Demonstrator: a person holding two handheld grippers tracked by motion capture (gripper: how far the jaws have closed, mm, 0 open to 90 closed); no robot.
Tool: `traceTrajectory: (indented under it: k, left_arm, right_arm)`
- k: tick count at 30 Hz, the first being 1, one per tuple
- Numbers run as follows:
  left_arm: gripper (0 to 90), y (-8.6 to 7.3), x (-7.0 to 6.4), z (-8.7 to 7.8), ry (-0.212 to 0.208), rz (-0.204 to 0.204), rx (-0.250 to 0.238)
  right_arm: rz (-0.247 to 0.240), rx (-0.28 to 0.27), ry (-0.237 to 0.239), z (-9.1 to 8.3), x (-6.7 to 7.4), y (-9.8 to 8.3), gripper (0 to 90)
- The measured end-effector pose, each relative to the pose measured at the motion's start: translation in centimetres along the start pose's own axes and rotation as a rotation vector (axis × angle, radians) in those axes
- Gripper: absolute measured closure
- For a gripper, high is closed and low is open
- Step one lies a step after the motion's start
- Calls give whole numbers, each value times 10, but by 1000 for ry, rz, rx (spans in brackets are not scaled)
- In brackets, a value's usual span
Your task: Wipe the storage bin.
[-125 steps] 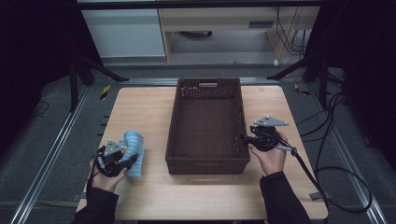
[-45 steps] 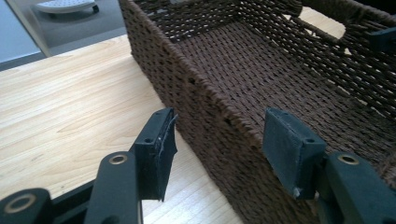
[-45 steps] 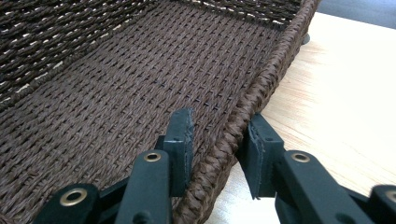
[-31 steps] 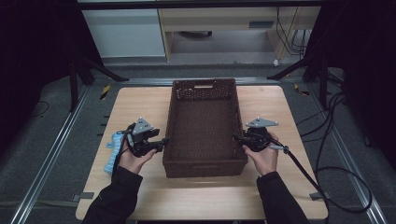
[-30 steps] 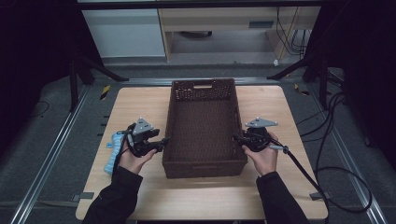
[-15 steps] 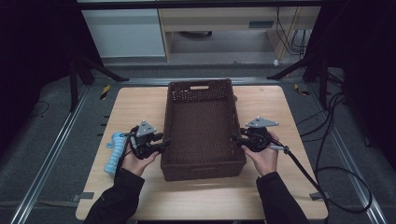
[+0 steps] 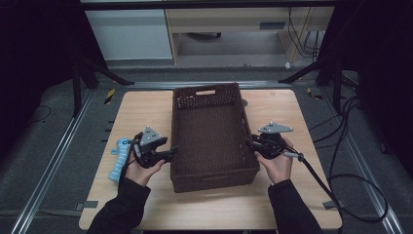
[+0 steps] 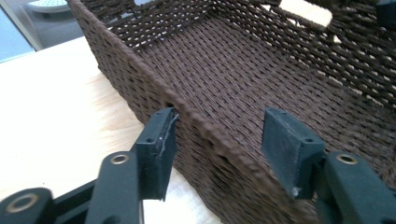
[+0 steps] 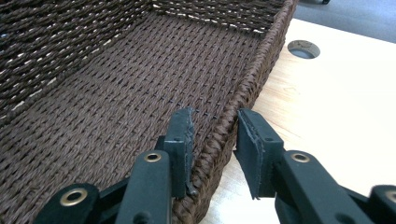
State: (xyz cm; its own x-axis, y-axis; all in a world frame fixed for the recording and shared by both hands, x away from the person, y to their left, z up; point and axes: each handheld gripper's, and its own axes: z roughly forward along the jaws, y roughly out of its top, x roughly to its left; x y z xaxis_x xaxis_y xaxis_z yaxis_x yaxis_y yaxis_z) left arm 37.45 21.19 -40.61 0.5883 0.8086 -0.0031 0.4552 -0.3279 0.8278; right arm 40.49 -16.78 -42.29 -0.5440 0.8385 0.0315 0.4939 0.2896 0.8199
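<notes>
1. While the woven brown basket [image 7: 212,134] sat square on the table [image 7: 292,204] four seconds back, it now stands near the middle, shifted a little left and turned so that its far end leans left.
2. On its left long wall, the left gripper [image 7: 168,154] straddles the rim [image 8: 187,114]: one jaw lies against the outside, the other stands well clear inside, so nothing is clamped. These jaws have just been opening, with the wall between them.
3. Four seconds ago that gripper was at the table's near left, by the light blue object [image 7: 118,158]; it has since come right to the basket.
4. On the right long wall, the right gripper [image 7: 252,145] has one jaw inside against the rim and the other outside, a small gap away. These jaws have just been closing around the wall; whether they pinch it I cannot tell.
5. That blue object lies just left of the left hand [image 7: 141,168].
6. A round hole [image 9: 303,48] in the tabletop shows beyond the basket's right wall.
</notes>
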Motion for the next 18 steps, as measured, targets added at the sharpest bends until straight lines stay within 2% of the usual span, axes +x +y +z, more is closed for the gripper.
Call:
traceTrajectory:
  k: [2,4,8,11,18]
  left_arm:
    - [434,-1,3,4,0,-8,11]
    - [435,-3,3,9,-32,-27,3]
    - [497,-4,-2,12,-58,-20,17]
    - [490,-4,-8,12,-25,12,25]
    - [482,-7,-16,7,-27,6,26]
  right_arm:
    - [-2,-6,-11,2,-2,1,684]
    - [2,-8,-22,4,-3,2,698]
    - [-2,-10,-30,3,-3,3,675]
    - [-11,-20,-32,-5,-3,4,644]
    - [1,-13,-28,-22,-6,-1,652]
